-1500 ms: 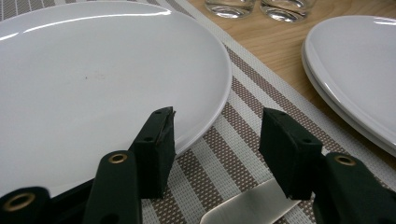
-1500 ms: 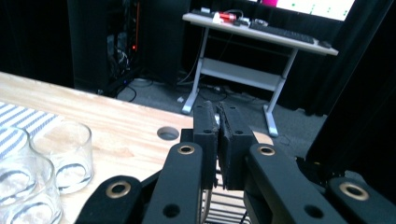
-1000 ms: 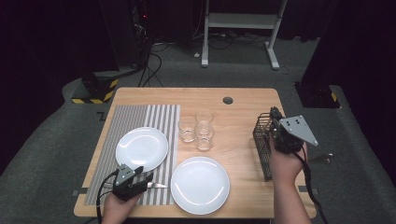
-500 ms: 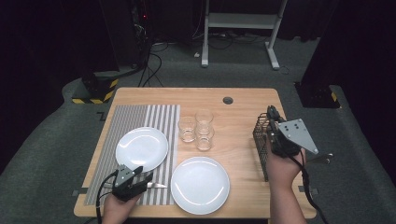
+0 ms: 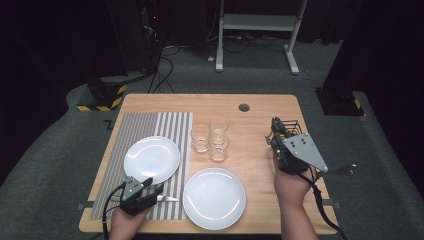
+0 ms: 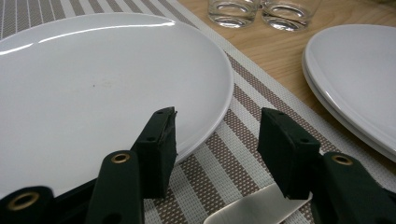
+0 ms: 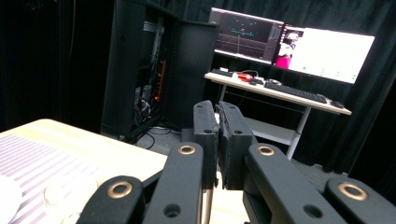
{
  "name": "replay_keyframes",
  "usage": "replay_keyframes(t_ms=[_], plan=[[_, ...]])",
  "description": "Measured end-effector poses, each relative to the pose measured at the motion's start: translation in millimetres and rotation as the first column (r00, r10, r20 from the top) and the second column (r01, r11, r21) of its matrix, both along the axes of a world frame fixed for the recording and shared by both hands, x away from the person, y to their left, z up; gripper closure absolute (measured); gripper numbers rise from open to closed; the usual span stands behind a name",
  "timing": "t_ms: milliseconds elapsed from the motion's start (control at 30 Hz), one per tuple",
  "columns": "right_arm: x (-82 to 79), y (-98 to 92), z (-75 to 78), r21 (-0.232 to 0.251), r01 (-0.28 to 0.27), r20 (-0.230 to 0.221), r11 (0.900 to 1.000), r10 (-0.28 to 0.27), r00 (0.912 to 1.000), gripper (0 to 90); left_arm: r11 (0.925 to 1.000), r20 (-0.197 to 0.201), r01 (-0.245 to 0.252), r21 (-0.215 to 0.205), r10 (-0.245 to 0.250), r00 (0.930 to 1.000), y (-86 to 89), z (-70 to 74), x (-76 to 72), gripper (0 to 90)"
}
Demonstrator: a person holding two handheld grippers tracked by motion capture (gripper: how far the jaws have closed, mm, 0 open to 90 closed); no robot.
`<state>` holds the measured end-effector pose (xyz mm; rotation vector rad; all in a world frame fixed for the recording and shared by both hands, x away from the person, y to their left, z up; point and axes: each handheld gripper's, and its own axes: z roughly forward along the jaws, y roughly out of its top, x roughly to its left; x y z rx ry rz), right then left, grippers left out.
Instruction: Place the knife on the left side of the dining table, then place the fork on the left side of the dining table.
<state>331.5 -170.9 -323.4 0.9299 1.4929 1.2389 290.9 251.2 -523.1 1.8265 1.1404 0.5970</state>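
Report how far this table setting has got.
Done: one white plate sits on the striped placemat, a second plate on bare wood, and three glasses stand grouped. In hand: the left gripper hangs open over the knife beside the first plate, and the right gripper is shut by the wire basket. Left, probably: cutlery for the second plate.

Your right gripper (image 7: 218, 140) has its jaws pressed together, with a thin sliver of metal showing just below them. Beyond them stand a dark cabinet (image 7: 154, 70) and a desk (image 7: 280, 93) carrying a keyboard (image 7: 294, 92) and two lit monitors (image 7: 299, 42). At lower left lies the wooden bench (image 7: 93, 149), with a striped mat (image 7: 32, 168) on it.
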Motion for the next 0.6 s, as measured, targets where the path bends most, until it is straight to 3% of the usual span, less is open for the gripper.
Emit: replay_keyframes(t_ms=[600], plan=[[-13.2,23.3,-15.8,0.004,-0.061,-0.002,0.998,0.061,0.9981,86.8,0.9999,0.009,0.006,0.011,-0.006,0.9999,-1.8,0.2,-0.4,47.7]])
